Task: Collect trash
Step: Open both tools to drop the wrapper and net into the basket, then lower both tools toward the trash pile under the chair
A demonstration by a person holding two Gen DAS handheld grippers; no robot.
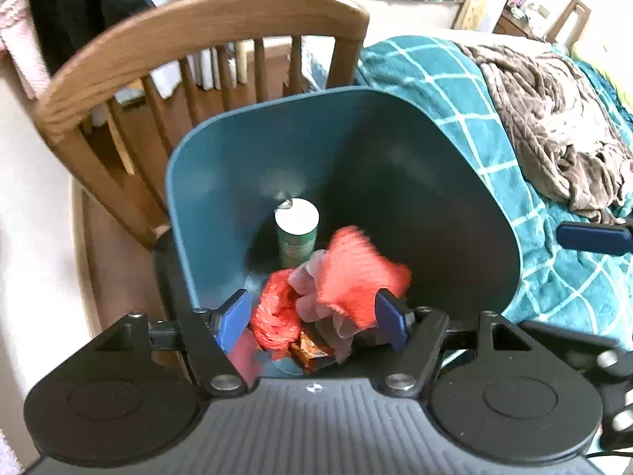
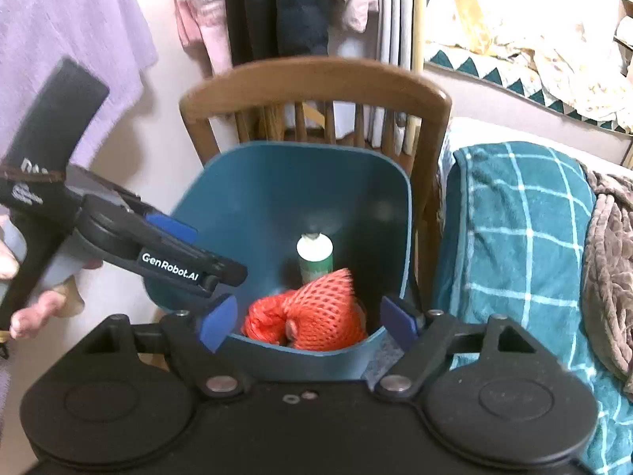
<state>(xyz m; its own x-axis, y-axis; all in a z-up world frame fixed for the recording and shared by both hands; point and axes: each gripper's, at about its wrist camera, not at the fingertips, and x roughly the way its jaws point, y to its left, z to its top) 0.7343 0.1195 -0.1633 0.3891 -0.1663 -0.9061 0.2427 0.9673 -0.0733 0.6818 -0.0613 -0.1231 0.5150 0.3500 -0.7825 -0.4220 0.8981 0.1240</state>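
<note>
Both hand-held grippers, left & right, jaws apart, empty; red netting inside bin. Lift clear w/o snagging rim.

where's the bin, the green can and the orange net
bin [image 2: 253,198], right wrist view, bare inner back wall
green can [image 1: 296,217], left wrist view, its white top
orange net [image 2: 324,308], right wrist view, middle of the mesh
</note>
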